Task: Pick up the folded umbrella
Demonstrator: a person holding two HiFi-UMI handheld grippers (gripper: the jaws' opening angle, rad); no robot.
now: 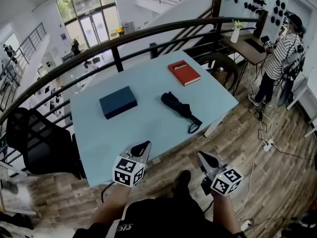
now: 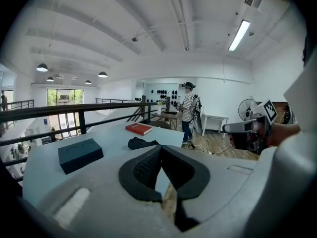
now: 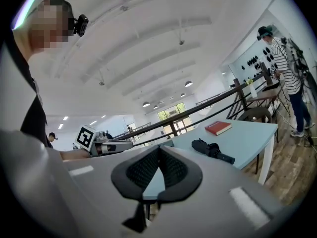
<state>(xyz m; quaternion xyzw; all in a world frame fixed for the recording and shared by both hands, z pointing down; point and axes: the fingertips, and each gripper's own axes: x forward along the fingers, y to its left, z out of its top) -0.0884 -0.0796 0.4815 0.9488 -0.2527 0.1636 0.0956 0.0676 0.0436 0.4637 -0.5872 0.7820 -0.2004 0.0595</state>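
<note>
The folded black umbrella [image 1: 179, 106] lies on the light blue table [image 1: 148, 128], right of centre, with its strap loop toward the near edge. Both grippers hang over the floor short of the table's near edge, well apart from the umbrella. My left gripper [image 1: 146, 145] is shut and holds nothing; in its own view the umbrella [image 2: 141, 143] lies ahead beyond the left gripper's closed tips [image 2: 160, 148]. My right gripper [image 1: 200, 154] also has its tips together and is empty. The right gripper view shows the umbrella [image 3: 210, 149] ahead and to the right of the right gripper's tips [image 3: 159, 148].
A dark blue box [image 1: 118, 101] sits on the table's left part and a red book [image 1: 184, 72] at its far right. A black railing [image 1: 114, 43] runs behind the table. A black chair [image 1: 29, 140] stands left. A person [image 1: 280, 58] stands by a side desk [image 1: 247, 48].
</note>
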